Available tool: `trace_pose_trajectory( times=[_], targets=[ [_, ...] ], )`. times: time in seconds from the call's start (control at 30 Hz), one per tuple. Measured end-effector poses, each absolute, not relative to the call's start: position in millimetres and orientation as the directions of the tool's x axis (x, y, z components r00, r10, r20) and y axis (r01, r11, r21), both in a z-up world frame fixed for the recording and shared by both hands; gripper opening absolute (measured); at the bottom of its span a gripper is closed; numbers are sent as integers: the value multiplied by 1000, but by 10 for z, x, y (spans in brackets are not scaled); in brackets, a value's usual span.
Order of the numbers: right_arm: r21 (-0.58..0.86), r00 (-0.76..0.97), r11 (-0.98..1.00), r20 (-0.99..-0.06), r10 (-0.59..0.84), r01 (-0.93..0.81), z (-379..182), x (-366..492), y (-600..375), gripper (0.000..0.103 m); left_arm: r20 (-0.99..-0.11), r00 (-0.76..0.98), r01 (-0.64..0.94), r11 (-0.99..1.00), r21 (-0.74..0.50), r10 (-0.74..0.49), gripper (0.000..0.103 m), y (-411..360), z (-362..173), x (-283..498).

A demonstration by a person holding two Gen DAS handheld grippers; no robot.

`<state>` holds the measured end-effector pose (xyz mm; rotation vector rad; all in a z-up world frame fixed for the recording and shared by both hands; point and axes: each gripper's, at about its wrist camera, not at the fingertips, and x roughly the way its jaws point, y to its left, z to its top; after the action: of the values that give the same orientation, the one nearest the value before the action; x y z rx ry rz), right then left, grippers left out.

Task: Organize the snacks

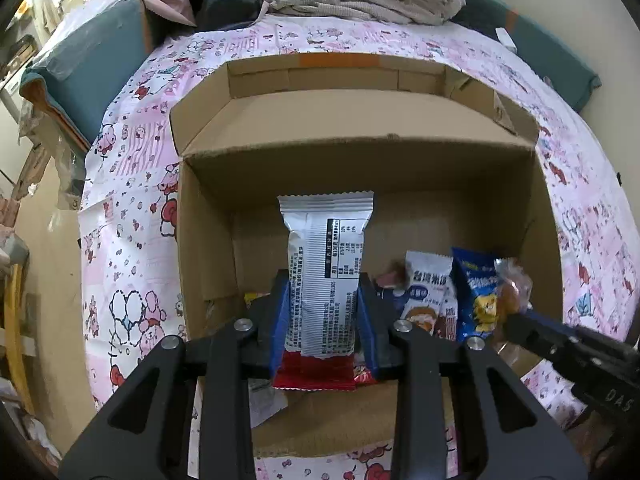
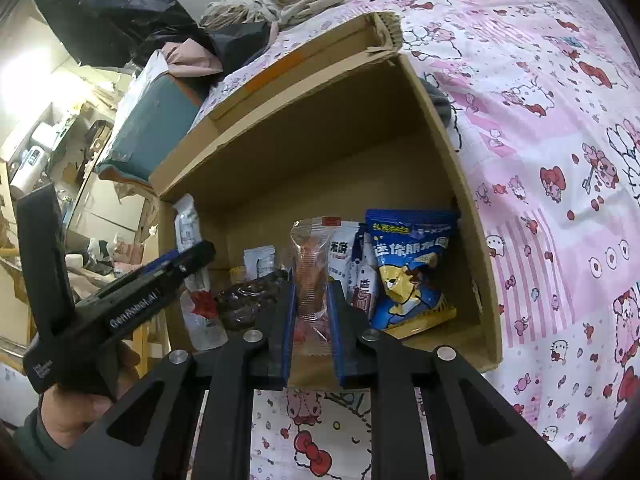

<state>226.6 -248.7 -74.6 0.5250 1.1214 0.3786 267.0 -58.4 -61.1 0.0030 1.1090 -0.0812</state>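
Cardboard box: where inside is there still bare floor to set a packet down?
The cardboard box has bare floor at the back and along its left wall, behind the white-and-red packet. The front right corner is crowded: blue snack bag, white packets.

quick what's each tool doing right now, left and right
Left tool: closed on the white and red foil snack bar wrapper, over the cardboard box.
Right tool: closed on the clear plastic packet with orange-red snack.
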Motion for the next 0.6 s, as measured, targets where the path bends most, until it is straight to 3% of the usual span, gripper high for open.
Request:
trace_pose_trajectory(
  times=[0.13,0.17,0.27,0.33,0.4,0.6],
  targets=[
    [577,408,816,-740,535,-24,-707,2262,-2501,20,-887,458,68,997,-31,-59,64,-579,-572,2600],
    [567,418,823,-743,523,-23,-687,2258,-2504,21,-881,470,66,997,-27,-55,69,-572,-548,2579],
    [551,444,834,-740,506,-33,-626,2233,-2511,23,-872,488,83,997,6,-35,71,-570,-481,2529],
    [550,456,834,-734,503,-34,-588,2205,-2520,36,-868,494,88,996,-1,-44,74,-543,-430,2494],
    [558,486,829,-716,501,-33,-534,2149,-2556,70,-856,516,79,997,-3,-44,77,-496,-351,2434],
    [526,592,848,-662,459,-70,-220,1885,-2585,92,-812,583,71,997,10,-33,82,-384,-99,2116]
  ],
)
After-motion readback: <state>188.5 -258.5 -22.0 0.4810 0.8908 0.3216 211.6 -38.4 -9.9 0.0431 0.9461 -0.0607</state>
